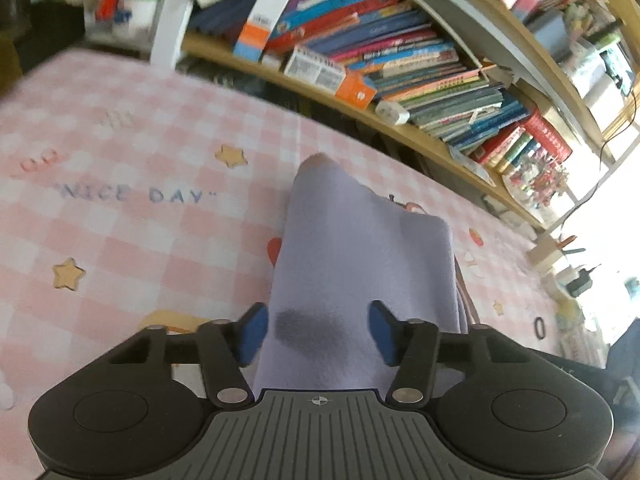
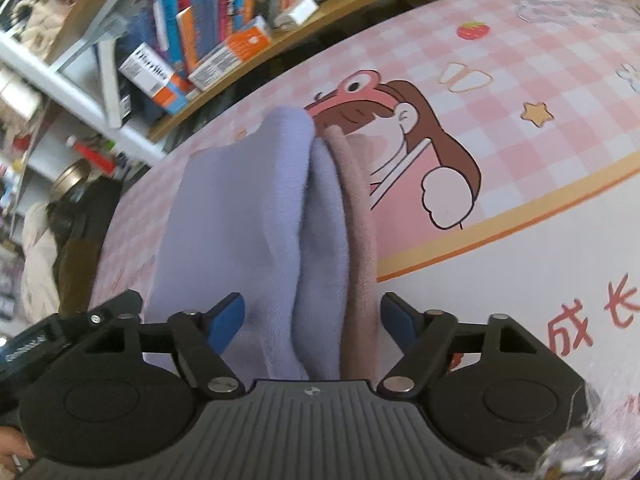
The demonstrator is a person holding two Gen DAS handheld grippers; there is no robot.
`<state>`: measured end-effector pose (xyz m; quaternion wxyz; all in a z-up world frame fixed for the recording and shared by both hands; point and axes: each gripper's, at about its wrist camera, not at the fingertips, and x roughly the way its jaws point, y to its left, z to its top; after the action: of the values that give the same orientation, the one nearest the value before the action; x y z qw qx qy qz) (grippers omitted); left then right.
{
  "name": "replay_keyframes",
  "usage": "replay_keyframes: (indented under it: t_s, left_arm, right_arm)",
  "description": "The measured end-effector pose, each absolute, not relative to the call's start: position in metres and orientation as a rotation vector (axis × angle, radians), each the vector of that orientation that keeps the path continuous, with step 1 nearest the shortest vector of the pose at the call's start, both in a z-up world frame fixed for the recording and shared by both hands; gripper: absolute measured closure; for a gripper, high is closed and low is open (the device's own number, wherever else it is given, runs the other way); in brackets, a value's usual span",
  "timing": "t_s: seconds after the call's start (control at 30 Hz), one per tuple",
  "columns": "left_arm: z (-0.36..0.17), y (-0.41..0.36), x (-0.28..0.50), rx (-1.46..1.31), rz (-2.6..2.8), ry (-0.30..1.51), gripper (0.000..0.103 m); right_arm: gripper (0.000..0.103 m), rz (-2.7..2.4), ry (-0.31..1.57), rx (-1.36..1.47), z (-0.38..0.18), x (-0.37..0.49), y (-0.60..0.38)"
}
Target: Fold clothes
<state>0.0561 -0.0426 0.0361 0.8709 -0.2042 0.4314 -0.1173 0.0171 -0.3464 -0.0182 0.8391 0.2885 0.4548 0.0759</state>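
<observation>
Lavender garment (image 1: 360, 264), soft knit with a brownish-pink layer (image 2: 358, 216) along one side, lies in a folded bundle on my worktop (image 1: 120, 232), over the pink checked cloth with its stars and cartoon girl. It runs lengthwise away from both my claws and passes under them toward me. I judge it light and limp: it will sag and slide apart in layers unless every layer is pinched together, so the thick folded edge or a corner is the place to take hold, not the flat middle.

My left claw (image 1: 318, 334) stands part open, one blue pad on either side of the lavender fabric; I see a sliver of gap at each pad, so I do not think it is pressing. A dark smudge lies on the cloth between the pads, most likely shadow, though I cannot rule out a stain.

My right claw (image 2: 312, 322) is wider, straddling the lavender folds and the brownish-pink strip, pads clear of both and holding nothing.

Hidden from me: the near end of the bundle, cut off beneath each claw body, and how many layers it has. Whether the brownish-pink part is a lining or a separate piece I cannot tell. The bookshelf (image 1: 400, 64) behind is blurred.
</observation>
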Motion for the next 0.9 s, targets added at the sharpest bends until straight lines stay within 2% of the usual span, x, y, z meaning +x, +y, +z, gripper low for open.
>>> replay_keyframes:
  t_s: [0.23,0.3,0.33,0.43,0.57,0.73,0.8,0.9]
  left_arm:
    - [0.014,-0.027,0.077,-0.485,-0.338,0.965,0.051]
    - [0.007,-0.023,0.080,-0.519,-0.357,0.984,0.050]
    - [0.004,-0.021,0.080,-0.535,-0.363,0.989,0.050]
    - [-0.002,-0.017,0.081,-0.572,-0.375,0.993,0.049]
    - [-0.003,-0.016,0.081,-0.578,-0.373,0.991,0.049]
    - [-0.001,-0.016,0.082,-0.572,-0.367,0.992,0.049]
    - [-0.001,-0.015,0.083,-0.573,-0.371,0.994,0.049]
    - [-0.001,-0.016,0.084,-0.566,-0.379,0.999,0.049]
  right_arm:
    - [0.034,0.087,0.945,0.655,-0.020,0.015,-0.341]
    - [0.041,0.078,0.938,0.659,-0.020,0.016,-0.339]
    - [0.049,0.078,0.938,0.657,-0.020,0.016,-0.338]
    - [0.057,0.072,0.935,0.626,-0.019,0.018,-0.331]
    - [0.072,0.090,0.869,0.434,-0.002,0.014,-0.309]
    - [0.075,0.221,0.697,0.053,0.032,-0.005,-0.255]
    - [0.075,0.234,0.689,0.010,0.033,-0.007,-0.247]
    - [0.074,0.193,0.735,0.089,0.025,0.000,-0.262]
